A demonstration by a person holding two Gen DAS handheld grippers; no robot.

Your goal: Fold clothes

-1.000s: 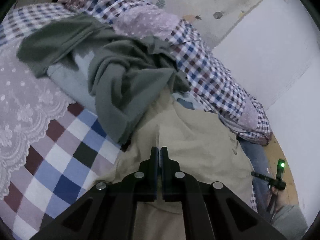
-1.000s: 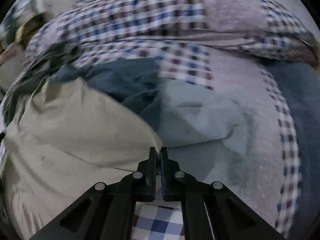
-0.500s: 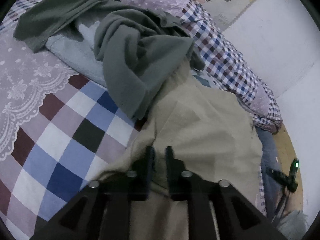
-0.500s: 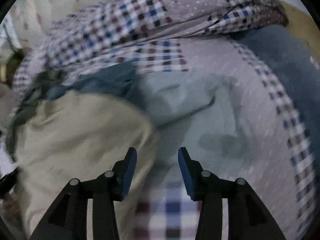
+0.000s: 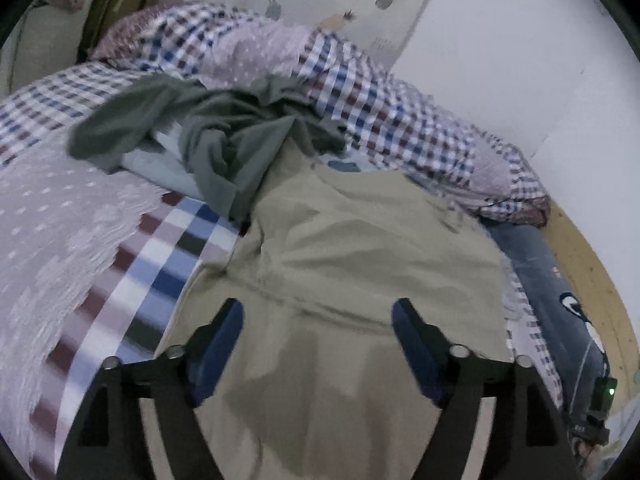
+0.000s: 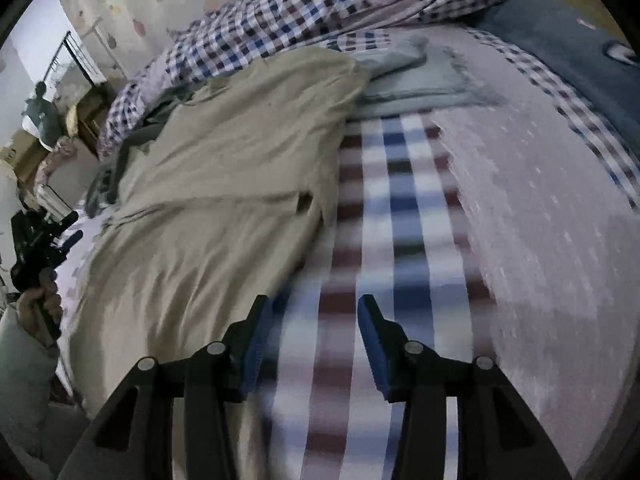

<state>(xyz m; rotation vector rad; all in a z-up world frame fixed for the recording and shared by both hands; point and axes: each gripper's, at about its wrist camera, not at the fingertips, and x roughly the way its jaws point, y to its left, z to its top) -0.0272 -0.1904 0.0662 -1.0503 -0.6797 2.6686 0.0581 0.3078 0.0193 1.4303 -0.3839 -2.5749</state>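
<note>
A beige garment (image 5: 360, 240) lies spread over the bed, also filling the left half of the right wrist view as the beige garment (image 6: 224, 184). My left gripper (image 5: 318, 320) hangs open just above its near part, nothing between the fingers. My right gripper (image 6: 314, 320) is open too, over the checked bedspread (image 6: 400, 200) just right of the garment's edge. A dark grey-green garment (image 5: 224, 136) lies crumpled beyond the beige one. A pale blue folded cloth (image 6: 420, 76) sits at the beige garment's far right corner.
A rolled checked quilt (image 5: 400, 120) runs along the wall side of the bed. A dark blue cushion (image 5: 552, 280) lies at the bed's right edge by the wooden floor (image 5: 592, 272). A hand (image 6: 38, 304) holds the other gripper at left.
Both grippers have gone from shut to wide open and let go of the beige garment. Both have pulled back, so more of the bed shows.
</note>
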